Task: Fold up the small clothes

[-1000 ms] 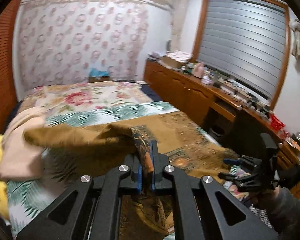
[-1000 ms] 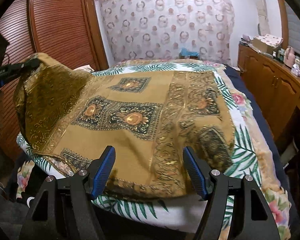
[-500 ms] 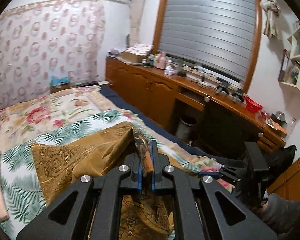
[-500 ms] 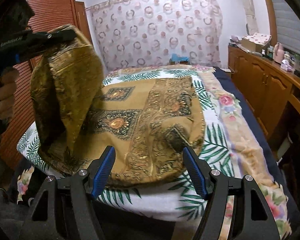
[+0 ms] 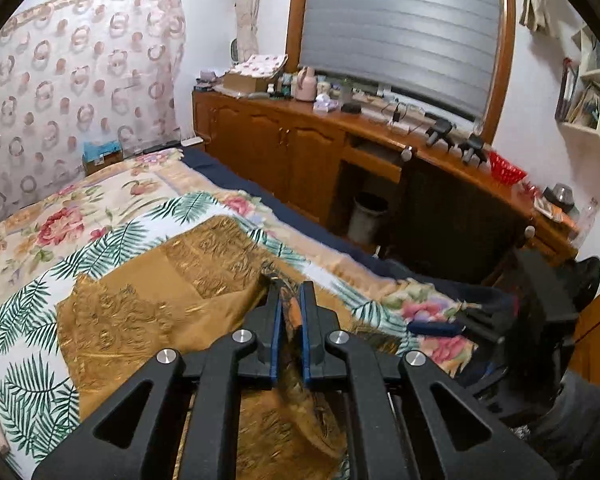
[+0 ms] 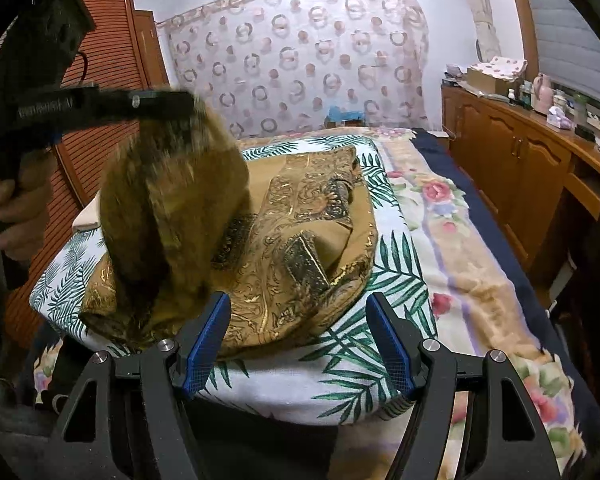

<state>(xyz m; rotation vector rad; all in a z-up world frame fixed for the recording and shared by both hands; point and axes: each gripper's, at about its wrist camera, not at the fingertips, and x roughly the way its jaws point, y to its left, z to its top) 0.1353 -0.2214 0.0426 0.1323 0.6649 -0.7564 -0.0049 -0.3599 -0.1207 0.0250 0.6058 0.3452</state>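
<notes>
A mustard-gold patterned cloth [image 5: 148, 292] lies on the bed, partly folded over itself. My left gripper [image 5: 290, 312] is shut on one edge of the cloth and holds it lifted. In the right wrist view the left gripper [image 6: 180, 100] carries that blurred hanging flap over the rest of the cloth [image 6: 300, 232]. My right gripper [image 6: 298, 336] is open and empty at the bed's near edge, just in front of the cloth. It also shows in the left wrist view [image 5: 440, 326] at the right.
The bed has a palm-leaf sheet [image 6: 340, 376] over a floral blanket [image 6: 460, 240]. A wooden sideboard [image 5: 300, 152] with clutter runs along the right wall. A slatted wooden wardrobe [image 6: 112, 80] stands at the left. A bin [image 5: 368, 212] sits under the desk.
My left gripper has carried the gripped cloth edge up and across to the right, folding the cloth over itself. My right gripper has stayed open at the bed's edge.
</notes>
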